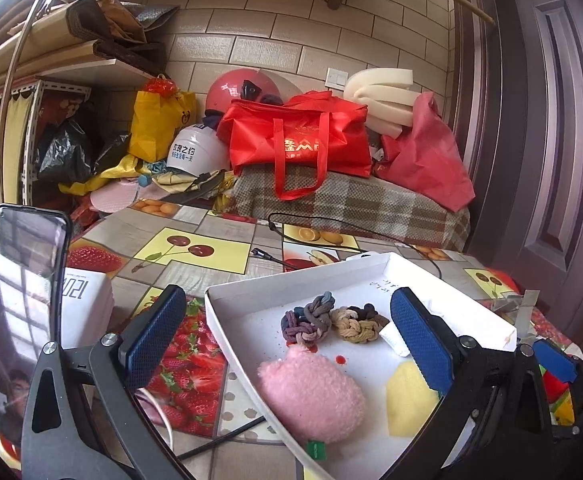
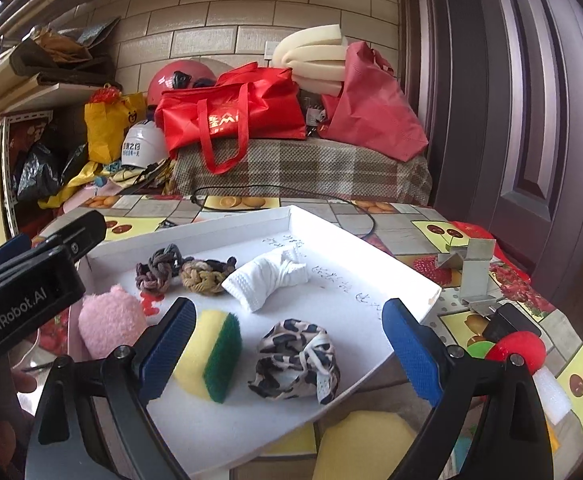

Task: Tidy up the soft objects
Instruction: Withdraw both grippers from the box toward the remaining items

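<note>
Evidently both grippers, the left gripper (image 1: 287,340) and right gripper (image 2: 289,350), hover with fingers apart over the shallow white cardboard tray (image 2: 371,276), where the fluffy pink plush toy (image 1: 311,392) and leopard-print fabric scrunchie (image 2: 295,360) sit gathered, seemingly for sorting

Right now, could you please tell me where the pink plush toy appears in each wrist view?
Left wrist: the pink plush toy lies low at centre, between the open fingers, in the white tray.
Right wrist: pink plush toy at lower left, by the tray's left edge.
Shared landmark: the red bag behind.
</note>
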{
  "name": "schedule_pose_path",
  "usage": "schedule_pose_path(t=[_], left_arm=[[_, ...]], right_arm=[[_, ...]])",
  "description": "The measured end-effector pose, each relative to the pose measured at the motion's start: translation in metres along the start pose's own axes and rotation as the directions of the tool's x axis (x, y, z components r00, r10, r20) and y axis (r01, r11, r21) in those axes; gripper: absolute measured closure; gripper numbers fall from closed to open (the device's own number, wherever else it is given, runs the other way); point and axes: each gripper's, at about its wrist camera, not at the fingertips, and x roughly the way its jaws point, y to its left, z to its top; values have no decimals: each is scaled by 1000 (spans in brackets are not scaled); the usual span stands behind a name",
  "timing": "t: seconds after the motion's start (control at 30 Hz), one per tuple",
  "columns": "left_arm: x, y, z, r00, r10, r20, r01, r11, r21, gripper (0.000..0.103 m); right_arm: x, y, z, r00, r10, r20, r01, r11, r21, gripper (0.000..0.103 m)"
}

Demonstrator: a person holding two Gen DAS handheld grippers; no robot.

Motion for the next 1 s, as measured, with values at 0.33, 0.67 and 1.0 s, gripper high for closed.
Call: schedule_pose_path(t=[0.33, 0.67, 1.0], left_arm=[[-31, 20, -9, 999, 36, 5, -36, 996, -78, 0], [-65, 5, -18, 999, -21, 26, 21, 1000, -17, 0], [-86, -146, -63, 827, -461, -322, 550, 783, 291, 0]], right_arm=[[6, 45, -22, 975, 72, -208, -116, 972, -204, 9], [-75, -61, -34, 990, 114, 77, -118, 992, 45, 8], [-50, -280, -79, 975, 199, -98, -118, 840, 529, 8]])
